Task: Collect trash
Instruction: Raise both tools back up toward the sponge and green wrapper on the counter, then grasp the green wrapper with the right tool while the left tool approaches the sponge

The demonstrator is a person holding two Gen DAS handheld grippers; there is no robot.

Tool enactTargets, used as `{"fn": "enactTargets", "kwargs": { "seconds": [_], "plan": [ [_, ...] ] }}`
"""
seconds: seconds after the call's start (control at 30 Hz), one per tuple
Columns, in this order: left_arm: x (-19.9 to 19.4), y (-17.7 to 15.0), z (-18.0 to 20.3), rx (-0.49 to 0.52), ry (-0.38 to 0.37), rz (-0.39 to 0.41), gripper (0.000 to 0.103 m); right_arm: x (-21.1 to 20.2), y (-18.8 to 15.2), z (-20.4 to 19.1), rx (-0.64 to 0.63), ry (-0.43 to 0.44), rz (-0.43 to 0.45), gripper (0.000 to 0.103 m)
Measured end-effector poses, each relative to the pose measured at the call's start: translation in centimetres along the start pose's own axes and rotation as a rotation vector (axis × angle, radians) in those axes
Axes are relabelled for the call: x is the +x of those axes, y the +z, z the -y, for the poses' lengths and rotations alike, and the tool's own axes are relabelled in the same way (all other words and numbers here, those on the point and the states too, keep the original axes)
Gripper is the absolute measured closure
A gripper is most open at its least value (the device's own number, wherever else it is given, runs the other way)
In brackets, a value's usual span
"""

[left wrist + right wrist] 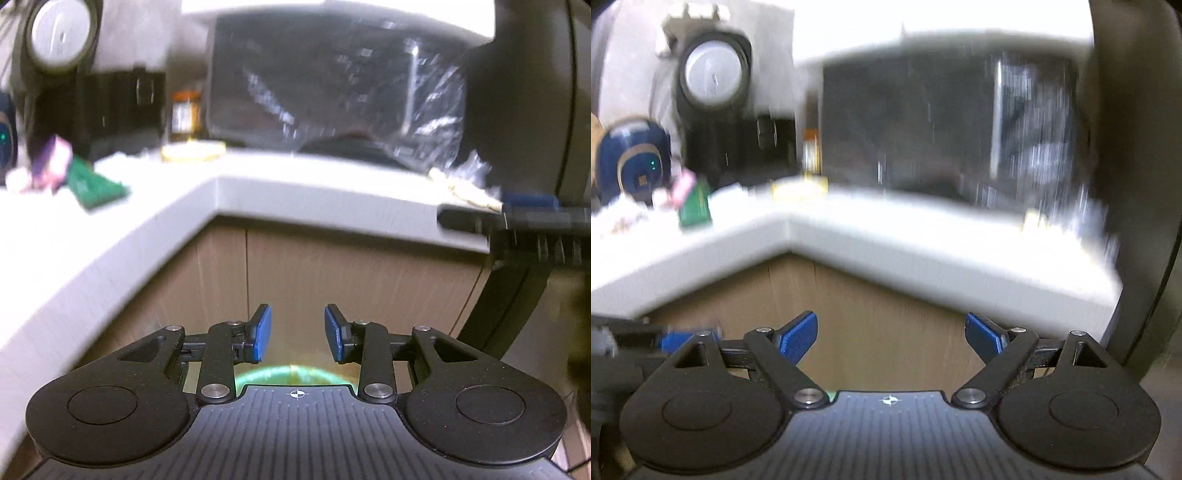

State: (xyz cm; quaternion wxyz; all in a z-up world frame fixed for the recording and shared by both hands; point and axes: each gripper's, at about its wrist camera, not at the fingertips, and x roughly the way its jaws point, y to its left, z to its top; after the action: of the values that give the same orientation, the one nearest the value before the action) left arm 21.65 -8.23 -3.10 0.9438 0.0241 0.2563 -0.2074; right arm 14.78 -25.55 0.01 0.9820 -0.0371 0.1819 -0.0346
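Observation:
Both views are motion-blurred. My left gripper (297,332) is open and empty, held below a white L-shaped counter (258,192), in front of wooden cabinet doors. My right gripper (891,336) is open wide and empty, also below the counter edge (812,236). On the counter's left arm lie a green wrapper (98,182) and a pink-purple packet (51,162) among white crumpled paper; they also show in the right wrist view, the wrapper (695,206) beside the packet (681,186). Crinkled clear plastic (439,118) and small yellowish scraps (465,190) lie at the right.
A black microwave (314,85) stands at the back of the counter. A black coffee machine (110,99), an orange-lidded jar (184,114) and a yellow lid (192,150) stand left of it. The other gripper's finger (517,214) reaches in at the right. A green round thing (291,374) lies below.

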Motion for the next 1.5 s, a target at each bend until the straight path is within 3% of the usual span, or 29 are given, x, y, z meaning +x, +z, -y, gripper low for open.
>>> {"fn": "enactTargets", "kwargs": {
  "seconds": [0.13, 0.23, 0.37, 0.5, 0.6, 0.7, 0.77, 0.87, 0.97, 1.1, 1.17, 1.33, 1.43, 1.5],
  "plan": [
    [-3.2, 3.5, 0.0, 0.000, 0.018, 0.057, 0.067, -1.2, 4.8, -0.6, -0.038, -0.039, 0.102, 0.015],
    [-4.8, 7.0, -1.1, -0.029, 0.018, 0.057, 0.067, -0.7, 7.9, -1.2, -0.054, -0.002, 0.100, 0.015],
    [-6.8, 10.8, -3.4, -0.043, 0.037, 0.060, 0.067, 0.2, 10.8, -2.8, -0.128, -0.037, 0.115, 0.016],
    [-8.5, 13.4, -7.3, -0.067, 0.080, 0.094, 0.067, -0.5, 13.7, -3.7, -0.140, -0.098, 0.249, 0.016],
    [-10.0, 15.2, -10.8, -0.081, 0.158, 0.152, 0.067, -0.7, 17.3, -3.3, -0.051, -0.049, 0.308, 0.016],
    [-11.5, 16.8, -14.5, -0.104, 0.204, 0.190, 0.067, 0.9, 21.1, -3.6, 0.013, 0.051, 0.294, 0.016],
    [-11.7, 17.7, -17.1, -0.139, 0.224, 0.181, 0.067, 3.0, 22.4, -5.3, -0.025, 0.100, 0.277, 0.016],
    [-10.9, 18.1, -21.4, -0.220, 0.235, 0.140, 0.067, 6.9, 22.3, -8.9, -0.132, 0.129, 0.240, 0.016],
    [-8.2, 17.1, -25.0, -0.245, 0.279, 0.085, 0.067, 10.8, 21.1, -11.7, -0.120, 0.284, 0.148, 0.016],
    [-4.5, 14.6, -29.4, -0.289, 0.310, 0.025, 0.067, 16.6, 18.5, -15.0, -0.041, 0.521, -0.038, 0.016],
    [-2.8, 13.5, -31.3, -0.331, 0.312, 0.010, 0.067, 19.3, 17.4, -16.7, -0.041, 0.591, -0.120, 0.016],
    [0.1, 13.1, -32.6, -0.382, 0.234, 0.035, 0.067, 23.1, 15.4, -21.3, -0.121, 0.679, -0.212, 0.016],
    [1.7, 13.5, -31.7, -0.369, 0.209, 0.040, 0.067, 24.2, 14.2, -23.5, -0.180, 0.657, -0.215, 0.016],
    [3.1, 13.8, -31.0, -0.360, 0.189, 0.041, 0.067, 25.0, 13.5, -24.0, -0.200, 0.639, -0.215, 0.023]
  ]
}}
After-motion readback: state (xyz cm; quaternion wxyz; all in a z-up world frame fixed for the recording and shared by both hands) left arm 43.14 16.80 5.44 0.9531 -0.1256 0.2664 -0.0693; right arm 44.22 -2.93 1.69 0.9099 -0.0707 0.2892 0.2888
